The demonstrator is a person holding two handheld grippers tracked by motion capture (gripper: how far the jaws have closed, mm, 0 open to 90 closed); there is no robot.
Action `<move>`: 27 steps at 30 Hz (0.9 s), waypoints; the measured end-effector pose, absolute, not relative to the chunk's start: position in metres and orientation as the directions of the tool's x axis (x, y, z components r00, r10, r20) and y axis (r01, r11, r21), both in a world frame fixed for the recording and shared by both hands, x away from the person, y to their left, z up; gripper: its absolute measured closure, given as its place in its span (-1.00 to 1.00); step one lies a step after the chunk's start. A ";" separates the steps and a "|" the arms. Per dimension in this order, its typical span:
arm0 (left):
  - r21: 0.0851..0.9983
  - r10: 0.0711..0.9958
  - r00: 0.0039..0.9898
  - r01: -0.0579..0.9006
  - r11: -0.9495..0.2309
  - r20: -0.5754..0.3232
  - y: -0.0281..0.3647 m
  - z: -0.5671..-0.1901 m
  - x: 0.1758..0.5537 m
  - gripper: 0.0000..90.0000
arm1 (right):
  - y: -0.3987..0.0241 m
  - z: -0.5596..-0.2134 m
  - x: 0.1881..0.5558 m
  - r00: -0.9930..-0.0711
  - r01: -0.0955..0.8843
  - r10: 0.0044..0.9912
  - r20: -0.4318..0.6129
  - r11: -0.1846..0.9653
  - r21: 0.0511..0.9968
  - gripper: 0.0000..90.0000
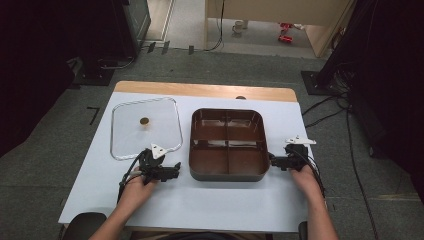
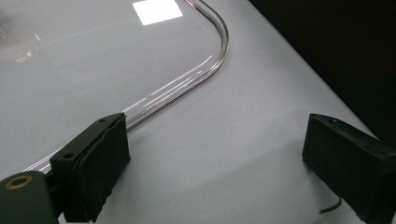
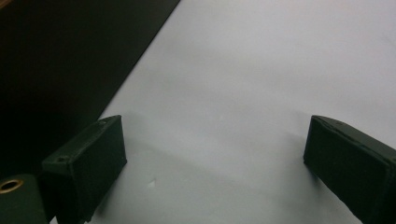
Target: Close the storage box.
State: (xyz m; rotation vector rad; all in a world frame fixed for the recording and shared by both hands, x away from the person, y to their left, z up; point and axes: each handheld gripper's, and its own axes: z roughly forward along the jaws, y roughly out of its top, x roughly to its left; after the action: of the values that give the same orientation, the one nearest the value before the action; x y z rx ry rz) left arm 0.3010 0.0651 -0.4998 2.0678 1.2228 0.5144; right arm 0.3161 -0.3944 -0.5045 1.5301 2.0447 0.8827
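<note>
Writing: none can be read on the lid, the tray or the grippers (the red things on the far floor are too small to tell).
Lids: one clear lid (image 1: pixel 145 128), flat on the white table (image 1: pixel 200 200), left of the tray and apart from it, with one small round brown knob (image 1: pixel 144 121) at its middle.
Trays: one brown tray (image 1: pixel 228 144) with four compartments, near the table's middle.
Grippers: two, one in each hand, both low over the table.
Left gripper (image 1: pixel 172 171): near the lid's near right corner, pointing toward the tray; jaws stand wide apart with bare table between them. In the left gripper view (image 2: pixel 215 172) the lid's rounded rim (image 2: pixel 205 74) runs just beside one jaw; contact cannot be told.
Right gripper (image 1: pixel 273 161): at the tray's right side, close to its wall; in the right gripper view (image 3: pixel 215 163) the jaws are spread wide over bare table, nothing between them.
Grey plates: two (one on top of each gripper).
</note>
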 end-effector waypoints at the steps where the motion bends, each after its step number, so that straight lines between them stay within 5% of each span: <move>1: 0.717 0.876 0.483 0.611 -0.335 -0.002 0.065 -0.500 0.301 -0.83 | -0.394 -0.504 0.316 -0.294 0.677 0.955 0.030 0.186 0.712 -0.89; 27: 0.668 0.852 0.524 0.638 -0.383 -0.011 0.065 -0.493 0.307 -0.84 | -0.395 -0.505 0.316 -0.296 0.678 0.955 0.033 0.186 0.711 -0.90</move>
State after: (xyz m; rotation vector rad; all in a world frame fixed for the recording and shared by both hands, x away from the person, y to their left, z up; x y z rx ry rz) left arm 0.3070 0.0646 -0.4928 2.1454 1.2054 0.4476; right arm 0.3164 -0.3946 -0.5045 1.5305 2.0473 0.8856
